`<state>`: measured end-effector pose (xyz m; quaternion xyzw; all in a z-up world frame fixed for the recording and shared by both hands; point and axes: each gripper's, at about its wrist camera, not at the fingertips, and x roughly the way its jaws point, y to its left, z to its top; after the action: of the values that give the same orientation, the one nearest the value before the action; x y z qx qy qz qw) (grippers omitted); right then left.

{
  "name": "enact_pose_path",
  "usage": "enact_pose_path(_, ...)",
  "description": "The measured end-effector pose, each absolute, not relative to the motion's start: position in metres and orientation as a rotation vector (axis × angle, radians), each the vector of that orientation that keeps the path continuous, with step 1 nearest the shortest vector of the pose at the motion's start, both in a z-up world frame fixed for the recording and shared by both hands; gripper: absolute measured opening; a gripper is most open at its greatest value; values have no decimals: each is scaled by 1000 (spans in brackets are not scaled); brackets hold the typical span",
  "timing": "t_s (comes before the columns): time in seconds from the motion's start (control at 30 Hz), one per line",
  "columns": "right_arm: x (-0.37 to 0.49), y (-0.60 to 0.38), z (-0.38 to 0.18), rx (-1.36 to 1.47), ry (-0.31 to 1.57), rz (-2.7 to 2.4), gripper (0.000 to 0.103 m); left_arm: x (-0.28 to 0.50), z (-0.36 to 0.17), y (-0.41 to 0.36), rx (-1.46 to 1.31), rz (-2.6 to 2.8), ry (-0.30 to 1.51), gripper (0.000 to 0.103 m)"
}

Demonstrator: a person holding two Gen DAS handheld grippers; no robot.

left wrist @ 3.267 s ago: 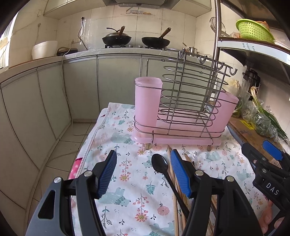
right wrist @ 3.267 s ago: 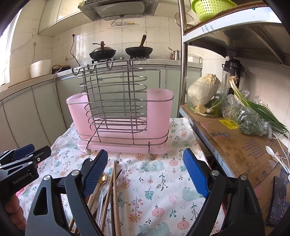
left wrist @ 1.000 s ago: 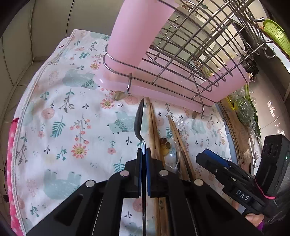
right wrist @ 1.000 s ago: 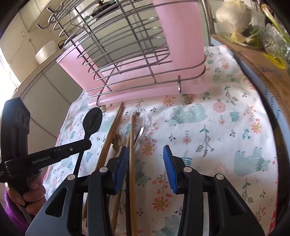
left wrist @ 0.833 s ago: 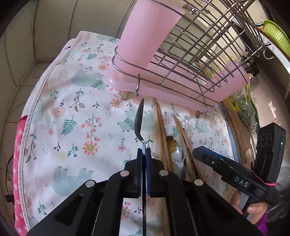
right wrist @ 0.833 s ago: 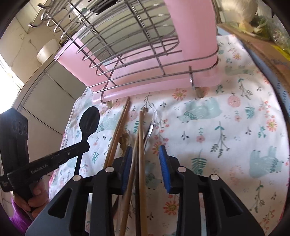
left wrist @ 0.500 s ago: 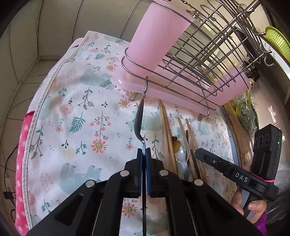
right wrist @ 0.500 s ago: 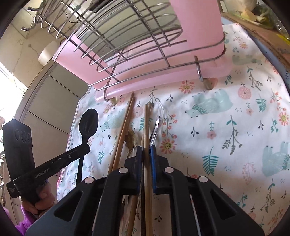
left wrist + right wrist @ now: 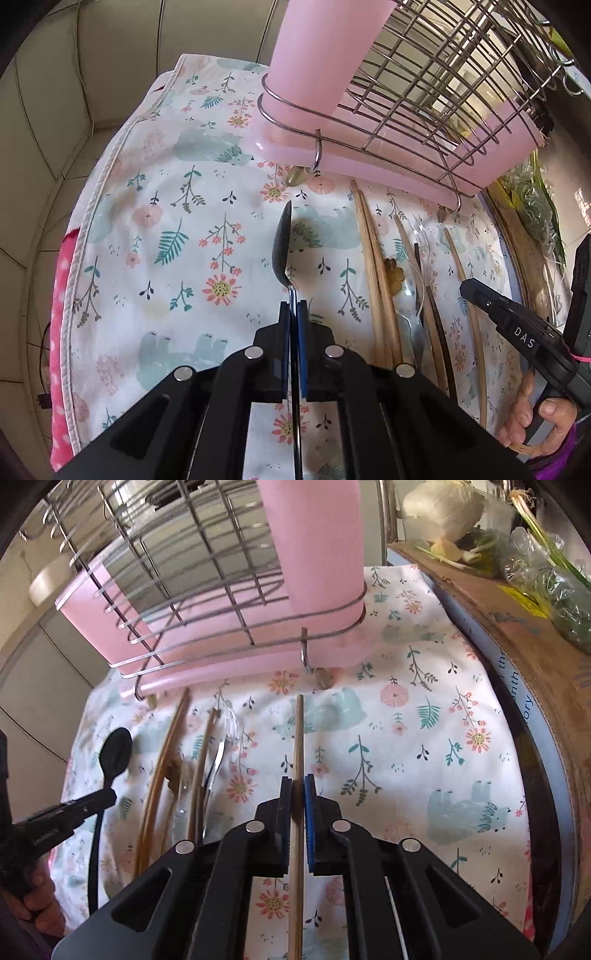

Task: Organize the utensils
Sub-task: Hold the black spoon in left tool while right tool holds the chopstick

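Note:
My left gripper (image 9: 293, 308) is shut on the handle of a black spoon (image 9: 282, 247), held edge-on above the floral cloth; the spoon also shows in the right wrist view (image 9: 115, 754). My right gripper (image 9: 296, 784) is shut on a wooden chopstick (image 9: 298, 734), lifted above the cloth and pointing at the rack. The pink utensil holder in a wire rack (image 9: 388, 110) stands at the far side, also in the right wrist view (image 9: 229, 590). Several chopsticks (image 9: 373, 266) and a clear spoon (image 9: 410, 302) lie on the cloth between the grippers.
The floral cloth (image 9: 177, 229) covers the table, its left edge dropping to the floor. A cardboard box (image 9: 517, 635) with bagged greens (image 9: 546, 590) and a cabbage (image 9: 443, 509) borders the right side. Kitchen cabinets (image 9: 74, 74) stand behind.
My right gripper has closed on one chopstick and lifted it clear of the pile, to the right. My left gripper, still holding the black spoon, has moved nearer the rack.

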<state>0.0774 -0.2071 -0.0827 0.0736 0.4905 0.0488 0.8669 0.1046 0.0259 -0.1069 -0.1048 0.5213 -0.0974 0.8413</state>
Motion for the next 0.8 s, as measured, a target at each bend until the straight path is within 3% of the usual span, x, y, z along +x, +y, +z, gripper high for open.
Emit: enact_pose_path(0.8,87,-189,-94,67,1040,81,7,116,-113,14,-151,-172,1165,4)
